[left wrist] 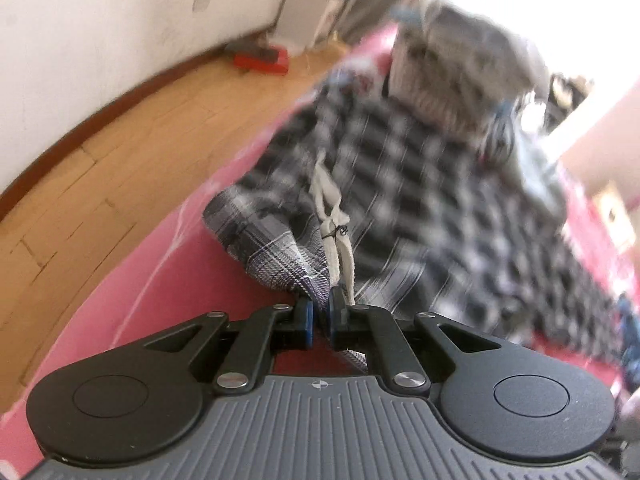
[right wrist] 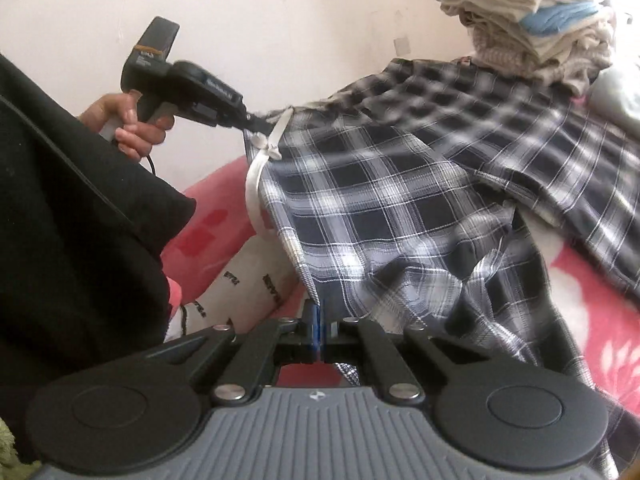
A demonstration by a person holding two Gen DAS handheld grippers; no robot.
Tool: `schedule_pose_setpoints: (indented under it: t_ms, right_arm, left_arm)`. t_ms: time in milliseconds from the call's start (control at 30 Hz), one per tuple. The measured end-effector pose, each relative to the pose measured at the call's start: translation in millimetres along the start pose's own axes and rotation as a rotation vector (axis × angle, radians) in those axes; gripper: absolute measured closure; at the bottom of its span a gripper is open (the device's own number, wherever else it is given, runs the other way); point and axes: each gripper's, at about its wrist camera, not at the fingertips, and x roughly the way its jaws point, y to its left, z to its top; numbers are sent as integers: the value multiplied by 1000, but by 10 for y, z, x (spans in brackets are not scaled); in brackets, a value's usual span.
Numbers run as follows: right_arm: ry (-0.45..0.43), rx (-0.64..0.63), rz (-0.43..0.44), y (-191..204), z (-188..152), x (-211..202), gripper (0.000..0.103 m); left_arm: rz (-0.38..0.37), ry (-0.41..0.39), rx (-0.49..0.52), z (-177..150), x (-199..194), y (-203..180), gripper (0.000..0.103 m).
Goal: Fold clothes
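Left wrist view shows your left gripper (left wrist: pixel 320 312) pinching the plaid trousers (left wrist: pixel 400 184) at the waistband, beside the white drawstring (left wrist: pixel 336 240), over the pink blanket (left wrist: pixel 152 280). Your right gripper (right wrist: pixel 319 330) is pressed together on another waistband edge, the cloth hanging between both; folded laundry (right wrist: pixel 528 24) sits behind.

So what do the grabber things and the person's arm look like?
Each gripper has black linkage arms with silver rivets, two round black discs, a ribbed grey body with a small crosshair mark, and blue pads. The left one has a pistol-style handle with an orange label. A black cable runs along the black sleeve.
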Motion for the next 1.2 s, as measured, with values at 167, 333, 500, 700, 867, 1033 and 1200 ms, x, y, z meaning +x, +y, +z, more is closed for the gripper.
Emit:
schedule_pose_setpoints:
  t_ms: [167,333,500,700,867,1033,1200]
  right_arm:
    - [-13,75,76,14,87,-57,102]
    - [20,76,64,21,192,-44,102]
    - [53,25,20,131,317,-147,101]
    - [155,-5,-27,269,165,124,89]
    - [194,113,-12,242,-6,253,64]
    - [186,244,45,94,-69,106,51]
    - [167,341,42,-74,-222,-94,51]
  left_arm:
    - [18,4,47,-1,-8,28,98]
    - [42,24,98,-8,32,42,98]
    - [62,21,159,-150,159,58,97]
    - [45,20,114,-225,214,305,76]
    - [57,0,71,-196,152,482,68]
    - [58,-17,52,-158,59,580,58]
    - [63,-3,-10,-135,-35,779,55]
